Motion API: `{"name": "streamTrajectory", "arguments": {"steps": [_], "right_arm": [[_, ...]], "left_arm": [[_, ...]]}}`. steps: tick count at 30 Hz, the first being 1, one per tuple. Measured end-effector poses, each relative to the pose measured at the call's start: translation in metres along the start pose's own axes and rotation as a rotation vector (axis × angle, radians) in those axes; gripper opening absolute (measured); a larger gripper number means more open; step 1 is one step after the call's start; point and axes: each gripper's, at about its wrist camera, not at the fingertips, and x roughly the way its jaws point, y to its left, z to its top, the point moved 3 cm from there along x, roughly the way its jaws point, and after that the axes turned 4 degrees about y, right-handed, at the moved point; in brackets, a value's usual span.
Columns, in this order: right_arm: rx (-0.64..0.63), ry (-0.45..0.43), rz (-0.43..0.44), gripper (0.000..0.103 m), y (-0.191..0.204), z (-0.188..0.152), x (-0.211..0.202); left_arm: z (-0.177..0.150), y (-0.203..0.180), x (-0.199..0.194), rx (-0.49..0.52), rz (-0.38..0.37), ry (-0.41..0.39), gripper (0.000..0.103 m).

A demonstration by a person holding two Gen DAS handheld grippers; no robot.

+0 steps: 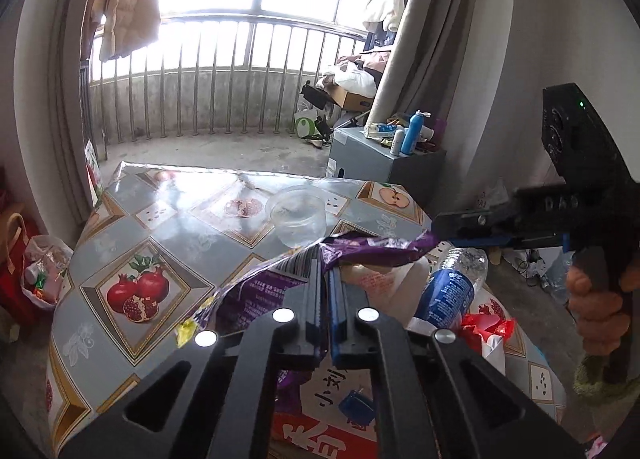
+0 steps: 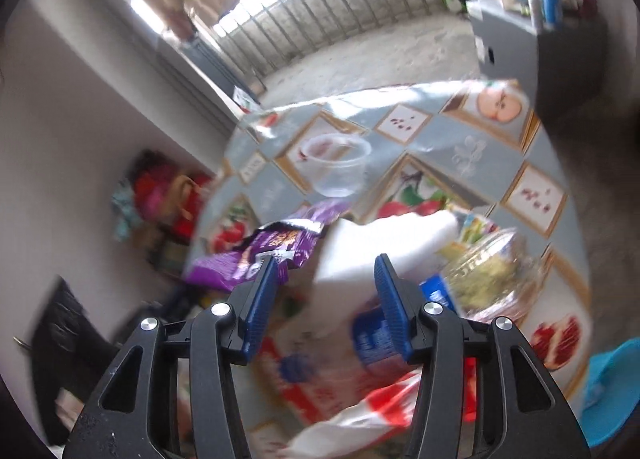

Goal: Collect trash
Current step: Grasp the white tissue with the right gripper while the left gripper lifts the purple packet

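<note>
My left gripper point(image 1: 325, 255) is shut on a crumpled purple snack wrapper point(image 1: 372, 249), held just above the fruit-patterned table point(image 1: 160, 227). The wrapper point(image 2: 256, 251) lies left of my right gripper point(image 2: 326, 259), which is open with nothing pressed between its blue pads. In the left wrist view the right gripper point(image 1: 440, 225) comes in from the right in a person's hand, its tips at the wrapper's right end. Below it lie a plastic bottle with a blue label point(image 1: 452, 287) and a red and white bag point(image 1: 486, 329). A clear plastic cup point(image 1: 298, 215) stands mid-table.
A white crumpled piece point(image 2: 384, 243) and a clear lidded tub point(image 2: 496, 263) lie in the trash pile. A grey cabinet point(image 1: 384, 163) with bottles stands beyond the table's far corner. Red bags point(image 1: 36, 271) sit on the floor at left. A blue object point(image 2: 612, 391) shows at right.
</note>
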Motion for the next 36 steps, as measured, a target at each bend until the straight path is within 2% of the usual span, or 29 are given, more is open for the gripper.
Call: {"name": "streamTrajectory", "arguments": {"steps": [5,8,13,18,20,21,23,25,31,36], "right_arm": [[-0.112,0.005,-0.116,0.047,-0.001,-0.006,0.014],[-0.137,-0.036,-0.126,0.047,-0.002,-0.005,0.005],[-0.237,0.021,-0.187,0.047,0.007,-0.01,0.02],[-0.256,0.063,-0.215,0.038,0.005,-0.01,0.042],[-0.248,0.08,-0.233,0.026,0.002,-0.01,0.048],[-0.241,0.086,-0.231,0.023,0.001,-0.01,0.049],[-0.219,0.093,-0.22,0.007,-0.002,-0.011,0.048],[-0.195,0.081,-0.206,0.003,-0.005,-0.01,0.043],[-0.126,-0.031,-0.141,0.0,-0.008,0.003,0.006],[-0.084,-0.135,-0.076,0.0,-0.004,0.014,-0.035]], "left_arm": [[0.003,0.008,0.003,-0.053,-0.001,0.002,0.001],[0.005,0.013,0.002,-0.074,0.004,-0.009,0.001],[0.01,0.018,-0.002,-0.101,0.003,-0.026,0.001],[0.012,0.019,-0.002,-0.115,-0.001,-0.024,0.001],[0.012,0.018,-0.002,-0.114,-0.001,-0.024,0.001],[0.012,0.018,-0.002,-0.114,-0.001,-0.025,0.001],[0.012,0.018,-0.002,-0.114,0.0,-0.028,0.001],[0.012,0.018,-0.003,-0.115,0.003,-0.035,0.001],[0.015,0.024,-0.012,-0.121,0.023,-0.061,0.001],[0.021,0.028,-0.036,-0.134,0.041,-0.112,0.001]]}}
